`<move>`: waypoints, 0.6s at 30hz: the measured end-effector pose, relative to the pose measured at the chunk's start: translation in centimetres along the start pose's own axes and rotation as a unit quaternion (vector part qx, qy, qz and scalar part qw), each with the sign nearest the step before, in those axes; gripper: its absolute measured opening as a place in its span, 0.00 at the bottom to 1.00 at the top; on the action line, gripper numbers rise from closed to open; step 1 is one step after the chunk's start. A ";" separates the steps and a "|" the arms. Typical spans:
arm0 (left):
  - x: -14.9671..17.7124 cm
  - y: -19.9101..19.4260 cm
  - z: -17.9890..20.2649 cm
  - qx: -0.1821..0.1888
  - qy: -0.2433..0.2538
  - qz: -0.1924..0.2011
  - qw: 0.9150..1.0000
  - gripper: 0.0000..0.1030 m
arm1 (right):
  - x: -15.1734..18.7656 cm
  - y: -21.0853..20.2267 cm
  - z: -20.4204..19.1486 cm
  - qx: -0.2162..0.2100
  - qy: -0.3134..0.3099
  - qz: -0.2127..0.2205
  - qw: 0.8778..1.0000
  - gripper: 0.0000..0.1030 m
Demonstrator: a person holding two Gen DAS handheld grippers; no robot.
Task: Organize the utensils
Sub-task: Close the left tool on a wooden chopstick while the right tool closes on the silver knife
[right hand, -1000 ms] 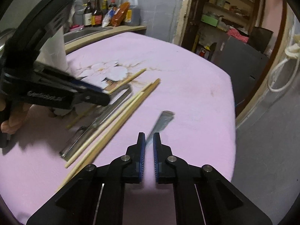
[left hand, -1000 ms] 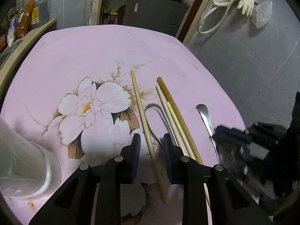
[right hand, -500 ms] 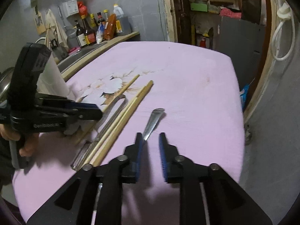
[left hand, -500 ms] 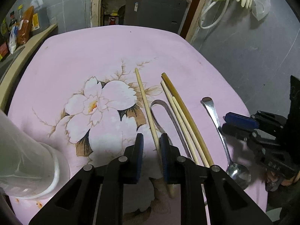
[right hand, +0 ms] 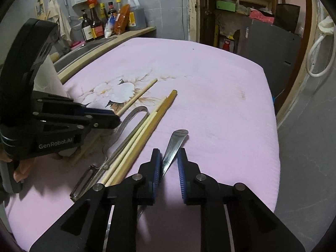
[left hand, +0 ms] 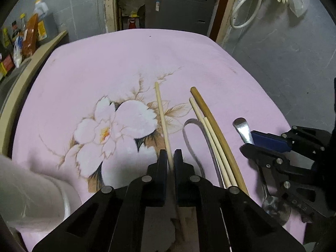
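Note:
Utensils lie side by side on a pink flowered cloth (left hand: 109, 63). My left gripper (left hand: 170, 157) is shut on a pale single chopstick (left hand: 161, 113), which also shows in the right wrist view (right hand: 138, 94). To its right lie a metal peeler (left hand: 190, 134), two pale chopsticks (left hand: 208, 134) and a darker bamboo stick (left hand: 212, 121). My right gripper (right hand: 169, 155) is open, its jaws on either side of a steel spoon's handle (right hand: 174, 142); the spoon's bowl (left hand: 275, 208) lies near the front edge. A white holder (left hand: 31, 191) stands at the left.
A counter with sauce bottles (right hand: 109, 19) runs along the left wall. The cloth's right edge (right hand: 273, 126) drops to a grey floor. A doorway with shelves (right hand: 241, 6) lies beyond the table's far end.
My left gripper has closed from open onto the single chopstick. My right gripper has opened from nearly shut and now straddles the spoon handle.

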State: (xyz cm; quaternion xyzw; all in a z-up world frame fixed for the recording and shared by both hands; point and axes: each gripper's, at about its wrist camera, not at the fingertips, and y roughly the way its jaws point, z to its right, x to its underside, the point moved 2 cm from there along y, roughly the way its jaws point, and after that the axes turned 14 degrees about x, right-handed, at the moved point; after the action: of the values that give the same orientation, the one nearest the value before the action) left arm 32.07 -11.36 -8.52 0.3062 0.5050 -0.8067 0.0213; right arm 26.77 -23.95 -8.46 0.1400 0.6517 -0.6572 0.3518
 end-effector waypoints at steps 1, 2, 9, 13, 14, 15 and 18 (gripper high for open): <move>0.2 -0.3 -0.2 0.004 -0.008 0.001 1.000 0.04 | 0.0 0.0 0.0 -0.002 -0.001 0.001 1.000 0.11; 0.4 -0.6 -0.4 0.007 -0.014 0.003 1.000 0.03 | 0.0 -0.1 -0.1 -0.003 -0.003 0.002 1.000 0.09; 2.5 -2.9 0.2 -0.010 -0.003 -0.010 1.000 0.02 | 0.2 -0.8 -1.1 0.005 -0.027 0.016 0.999 0.06; 3.1 -3.3 0.6 -0.017 0.014 -0.019 1.000 0.03 | 0.0 -0.6 -1.6 0.007 -0.036 0.008 0.999 0.06; 3.2 -3.2 0.5 -0.018 0.017 -0.020 0.999 0.03 | 0.0 -0.6 -1.6 0.007 -0.036 0.007 0.999 0.07; 3.2 -3.0 0.6 -0.018 0.017 -0.020 0.999 0.03 | 0.0 -0.6 -1.6 0.006 -0.034 0.005 0.999 0.07; 3.0 -2.6 0.6 -0.016 0.020 -0.021 0.999 0.04 | -0.1 -0.6 -1.6 0.004 -0.030 0.001 1.000 0.07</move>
State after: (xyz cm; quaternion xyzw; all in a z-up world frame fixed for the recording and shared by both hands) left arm 28.51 -9.75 -7.83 0.3117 0.5248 -0.7921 -0.0006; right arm 26.03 -22.45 -8.13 0.1225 0.6382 -0.6632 0.3712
